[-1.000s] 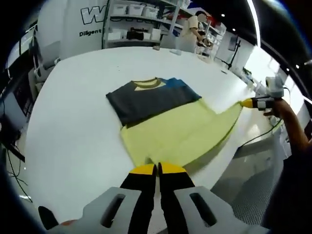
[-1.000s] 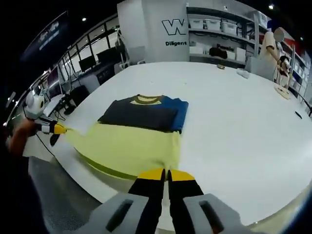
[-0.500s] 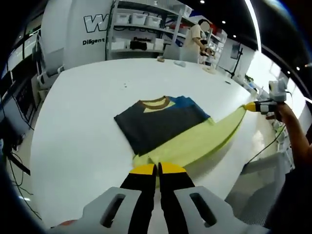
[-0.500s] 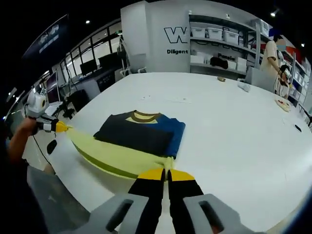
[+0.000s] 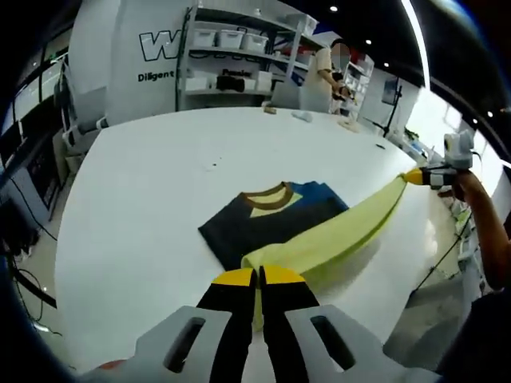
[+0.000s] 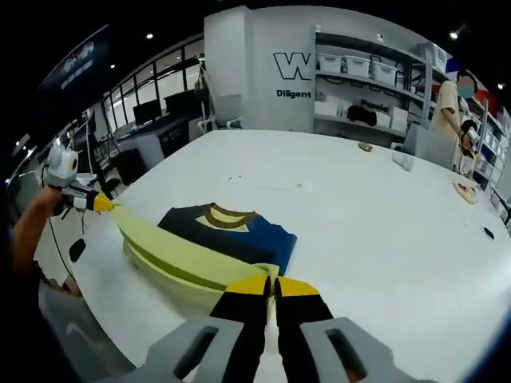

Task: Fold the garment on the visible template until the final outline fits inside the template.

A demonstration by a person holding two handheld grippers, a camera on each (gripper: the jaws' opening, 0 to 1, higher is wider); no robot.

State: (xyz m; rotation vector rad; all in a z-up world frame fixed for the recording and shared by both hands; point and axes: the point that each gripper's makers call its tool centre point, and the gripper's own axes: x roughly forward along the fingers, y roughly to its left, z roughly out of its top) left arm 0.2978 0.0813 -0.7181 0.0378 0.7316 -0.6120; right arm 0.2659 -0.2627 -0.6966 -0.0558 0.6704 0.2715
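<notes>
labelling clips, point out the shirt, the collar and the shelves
shirt point(image 5: 335, 239): left gripper view, on the lifted yellow hem.
collar point(image 6: 225, 215): right gripper view, on the brown neckband.
shelves point(image 6: 359, 88): right gripper view, on the bins.

One garment point(image 5: 275, 226), two tools, one table point(image 5: 144, 183), one shelving unit point(image 5: 231, 60), one person point(image 5: 326, 68)

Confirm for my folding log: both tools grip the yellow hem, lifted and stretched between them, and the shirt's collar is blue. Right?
Not quite: the collar is brown, as the left gripper view shows. Both tools, left and right, do grip the lifted yellow hem.
</notes>
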